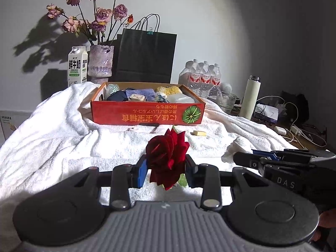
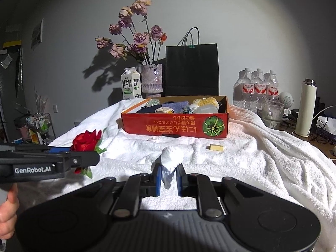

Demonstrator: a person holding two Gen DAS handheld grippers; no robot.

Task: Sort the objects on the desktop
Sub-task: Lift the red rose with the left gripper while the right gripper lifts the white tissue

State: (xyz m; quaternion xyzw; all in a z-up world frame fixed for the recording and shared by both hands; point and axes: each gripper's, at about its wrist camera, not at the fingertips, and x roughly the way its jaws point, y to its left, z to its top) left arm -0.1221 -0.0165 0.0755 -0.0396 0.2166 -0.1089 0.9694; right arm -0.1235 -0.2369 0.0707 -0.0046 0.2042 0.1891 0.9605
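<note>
Rose (image 1: 167,157): soft, light, cloth petals squash easy. Held in left gripper (image 1: 166,173), jaws part open, pressing bloom sides; stem grip looks safer. In front of box (image 1: 147,113), well apart.
Tissue (image 2: 169,161): crumpled, very light, floppy. Pinched low in right gripper (image 2: 168,177), jaws nearly closed. Also in front of box.
Butter-colour block (image 2: 216,147) on towel (image 2: 262,168), near box front.

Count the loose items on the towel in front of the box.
3: yellow block at right, pale earbud-like piece at centre, dark flat thing against the box. Folds may hide more.
</note>
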